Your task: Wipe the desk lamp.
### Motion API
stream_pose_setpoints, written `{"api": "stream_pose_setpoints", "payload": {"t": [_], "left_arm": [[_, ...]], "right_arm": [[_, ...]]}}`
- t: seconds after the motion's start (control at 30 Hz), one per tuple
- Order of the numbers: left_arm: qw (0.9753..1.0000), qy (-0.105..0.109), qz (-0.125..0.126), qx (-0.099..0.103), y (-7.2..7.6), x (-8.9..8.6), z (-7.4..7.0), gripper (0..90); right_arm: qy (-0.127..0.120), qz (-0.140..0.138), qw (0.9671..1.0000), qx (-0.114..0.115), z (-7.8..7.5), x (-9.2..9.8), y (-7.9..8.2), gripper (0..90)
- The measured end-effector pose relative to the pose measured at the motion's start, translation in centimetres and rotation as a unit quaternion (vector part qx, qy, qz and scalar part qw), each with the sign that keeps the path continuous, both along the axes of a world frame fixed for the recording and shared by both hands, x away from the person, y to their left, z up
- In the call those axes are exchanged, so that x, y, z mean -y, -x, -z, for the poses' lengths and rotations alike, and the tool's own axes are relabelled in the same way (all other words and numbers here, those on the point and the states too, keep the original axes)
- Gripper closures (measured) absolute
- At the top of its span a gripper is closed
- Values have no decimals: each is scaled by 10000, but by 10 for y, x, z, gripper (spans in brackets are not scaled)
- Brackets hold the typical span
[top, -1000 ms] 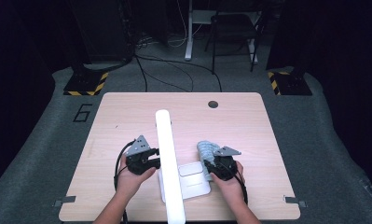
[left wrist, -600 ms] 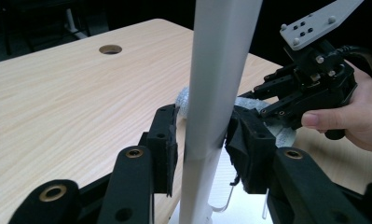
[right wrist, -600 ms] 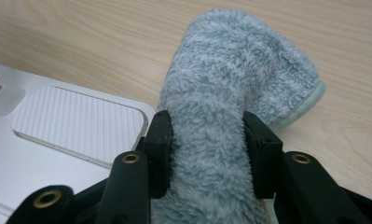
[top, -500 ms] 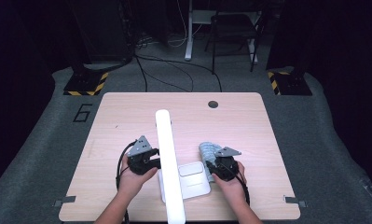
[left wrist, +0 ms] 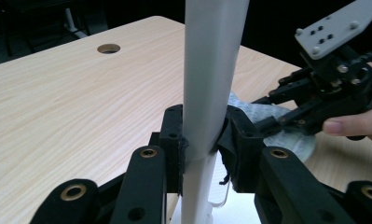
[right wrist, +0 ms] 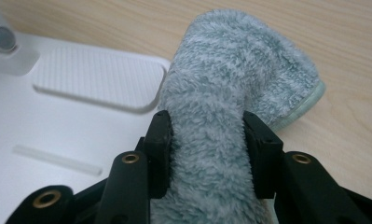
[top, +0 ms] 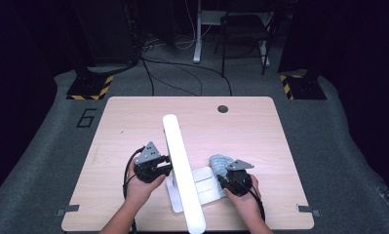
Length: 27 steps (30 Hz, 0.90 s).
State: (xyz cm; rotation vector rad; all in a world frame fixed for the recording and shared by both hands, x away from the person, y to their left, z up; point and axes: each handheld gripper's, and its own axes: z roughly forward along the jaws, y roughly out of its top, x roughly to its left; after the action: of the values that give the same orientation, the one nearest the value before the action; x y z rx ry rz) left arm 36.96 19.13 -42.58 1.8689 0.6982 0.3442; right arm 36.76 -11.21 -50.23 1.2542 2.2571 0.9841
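Little has shifted over the last second: my left gripper stays clamped on the lamp's white post, my right gripper closed on the fluffy cloth at the lamp base, so wiping continues.

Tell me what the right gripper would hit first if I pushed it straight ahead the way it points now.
Probably bare table. The right gripper is shut on the fluffy cloth, whose folded end leads; beyond it lies wood, with the white lamp base off to its left. Depth is unclear.
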Motion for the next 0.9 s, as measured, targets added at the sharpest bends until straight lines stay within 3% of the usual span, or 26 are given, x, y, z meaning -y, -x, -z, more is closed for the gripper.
{"api": "stream_pose_setpoints", "payload": {"t": [0.13,0.2,0.27,0.3,0.53,0.9], "left_arm": [[10000,15,77,-11,-1,0,0,731],[9998,-7,199,-68,-2,-1,0,738],[9998,56,178,-5,-1,0,1,748],[9998,31,200,-6,-1,0,1,750],[9992,9,390,-56,-2,-2,0,758],[9986,15,522,-38,-2,-2,0,764]], "right_arm": [[49,-134,9999,-92,1,9,10,534],[-39,-214,9997,-91,2,14,11,456],[-153,-162,9997,-40,1,19,11,440],[-296,-99,9995,15,-1,23,12,449],[-204,-91,9997,-6,3,23,10,627],[-211,-182,9996,-70,2,11,-7,675]]}}
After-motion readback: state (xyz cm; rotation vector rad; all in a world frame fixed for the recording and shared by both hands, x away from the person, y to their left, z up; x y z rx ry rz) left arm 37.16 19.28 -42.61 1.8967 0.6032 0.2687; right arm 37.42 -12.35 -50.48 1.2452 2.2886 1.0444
